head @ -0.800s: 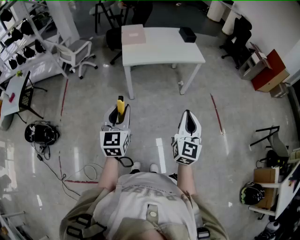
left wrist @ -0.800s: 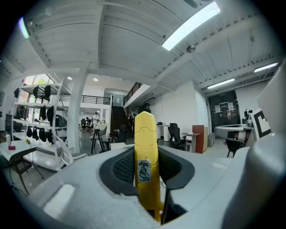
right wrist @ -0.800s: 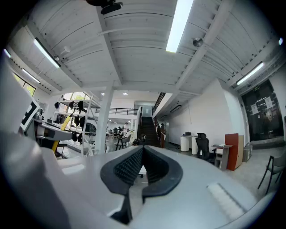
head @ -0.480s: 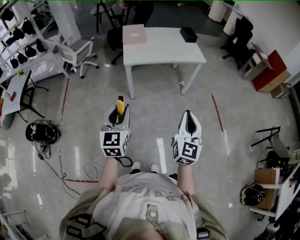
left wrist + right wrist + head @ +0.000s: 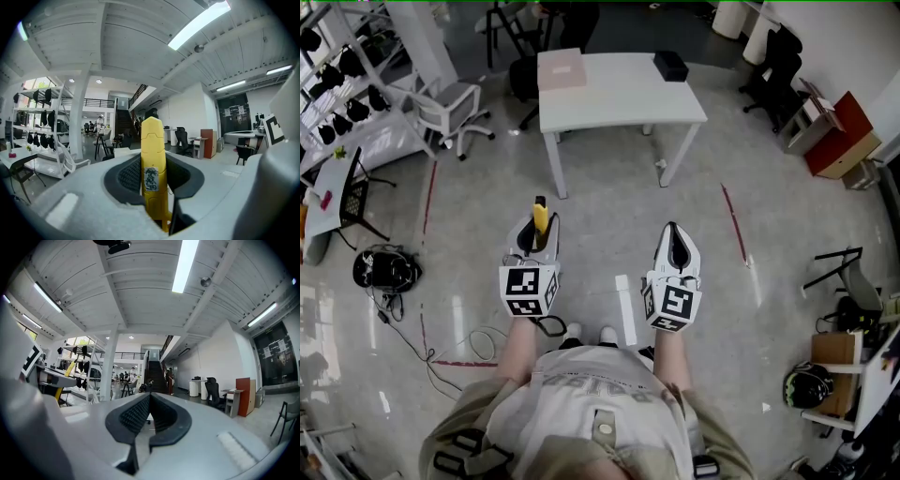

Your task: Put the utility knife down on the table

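Left claw (image 5: 538,223): clenched on utility knife (image 5: 153,159)
Right claw (image 5: 674,232): shut, empty
Risk: knife may slip out before reaching table (image 5: 619,98), which stands well ahead

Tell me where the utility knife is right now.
The utility knife is clamped in the left gripper, left of centre in the head view, over the floor and short of the white table ahead.

**A:** Head camera?
**B:** High, looking steeply down past the left gripper (image 5: 540,225) and right gripper (image 5: 674,231) toward the table (image 5: 623,94).
**A:** Gripper cameras?
**B:** Close behind their jaws, facing level; both catch the same staircase (image 5: 123,126).
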Demonstrator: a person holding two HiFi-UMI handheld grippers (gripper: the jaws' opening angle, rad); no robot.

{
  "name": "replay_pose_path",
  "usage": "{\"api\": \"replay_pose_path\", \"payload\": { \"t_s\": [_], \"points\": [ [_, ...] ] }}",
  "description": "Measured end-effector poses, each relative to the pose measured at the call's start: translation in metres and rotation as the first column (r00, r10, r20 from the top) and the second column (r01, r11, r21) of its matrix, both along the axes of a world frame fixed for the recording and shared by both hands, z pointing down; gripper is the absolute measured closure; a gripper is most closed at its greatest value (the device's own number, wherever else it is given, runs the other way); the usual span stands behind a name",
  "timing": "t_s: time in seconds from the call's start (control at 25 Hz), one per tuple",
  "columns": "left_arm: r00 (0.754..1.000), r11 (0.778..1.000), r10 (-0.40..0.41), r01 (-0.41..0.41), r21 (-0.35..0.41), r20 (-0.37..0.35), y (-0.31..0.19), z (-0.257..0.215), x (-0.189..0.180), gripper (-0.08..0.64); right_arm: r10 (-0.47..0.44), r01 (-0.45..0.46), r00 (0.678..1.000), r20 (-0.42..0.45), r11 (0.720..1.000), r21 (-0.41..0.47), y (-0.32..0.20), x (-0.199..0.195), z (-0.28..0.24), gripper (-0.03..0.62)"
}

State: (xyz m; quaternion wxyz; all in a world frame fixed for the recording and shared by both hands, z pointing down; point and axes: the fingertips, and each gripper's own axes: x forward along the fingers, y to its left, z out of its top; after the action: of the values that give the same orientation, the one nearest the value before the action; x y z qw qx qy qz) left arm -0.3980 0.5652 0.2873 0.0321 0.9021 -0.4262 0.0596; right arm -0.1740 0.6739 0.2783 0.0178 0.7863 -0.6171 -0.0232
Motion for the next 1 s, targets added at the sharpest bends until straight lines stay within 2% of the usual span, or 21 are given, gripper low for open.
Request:
{"api": "replay_pose_path", "payload": {
  "t_s": [0.2,0.24,0.28,0.32,0.68,1.0],
  "points": [
    [1.0,1.0,-0.005,0.005,0.01,0.001,0.001,-0.003,0.021,0.451,-0.041,0.034,0.992,0.115,0.997,0.067,0.003,0.026,-0.001,0.575],
    [1.0,1.0,-0.01,0.01,0.011,0.0,0.0,-0.003,0.024,0.451,-0.061,0.053,0.99,0.128,0.996,0.067,0.002,0.03,0.0,0.444],
    [1.0,1.0,-0.017,0.017,0.011,-0.002,0.0,-0.004,0.027,0.451,-0.077,0.07,0.988,0.133,0.996,0.062,0.002,0.034,0.001,0.372],
    [1.0,1.0,-0.023,0.023,0.009,-0.004,-0.001,-0.004,0.031,0.451,-0.085,0.079,0.987,0.133,0.995,0.057,0.002,0.039,0.002,0.361],
    [0.999,0.999,-0.049,0.049,-0.009,0.019,0.005,0.006,0.07,0.451,-0.084,0.077,0.983,0.166,0.996,0.045,0.014,0.091,0.017,0.362],
    [0.997,0.995,-0.076,0.077,-0.06,0.029,-0.023,0.025,0.069,0.451,-0.087,0.086,0.975,0.206,0.996,0.012,-0.016,0.102,0.042,0.362]
  ]
}}
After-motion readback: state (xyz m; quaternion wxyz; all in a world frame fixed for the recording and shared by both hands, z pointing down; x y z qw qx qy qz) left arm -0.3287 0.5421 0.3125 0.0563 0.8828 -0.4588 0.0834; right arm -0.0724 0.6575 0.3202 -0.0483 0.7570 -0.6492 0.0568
